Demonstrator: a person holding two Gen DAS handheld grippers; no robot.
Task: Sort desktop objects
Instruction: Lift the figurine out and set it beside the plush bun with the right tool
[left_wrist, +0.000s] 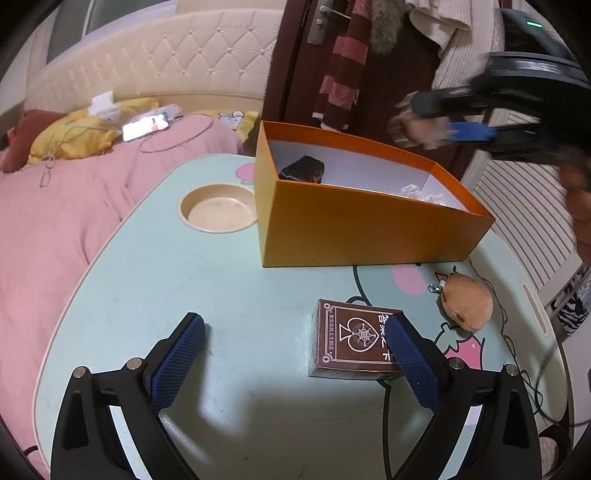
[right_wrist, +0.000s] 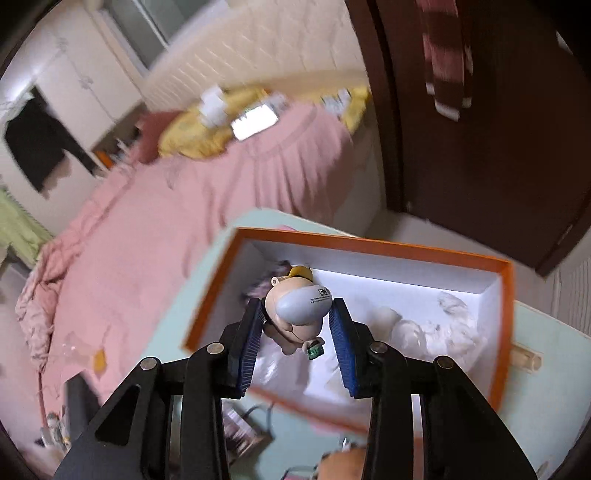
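Orange box (right_wrist: 502, 332) sits on the bench (left_wrist: 221, 295). Above it the right gripper (right_wrist: 295, 321) pinches a small toy pig (right_wrist: 295, 310) by its sides; it looks light and smooth, maybe slippery. The left gripper (left_wrist: 295, 350) hangs open over the bench.

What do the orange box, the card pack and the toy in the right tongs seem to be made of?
Box: likely matte cardboard, with thin flat walls and a white lining.
Pack: printed card, apparently glossy.
Toy: smooth, shiny plastic or vinyl.
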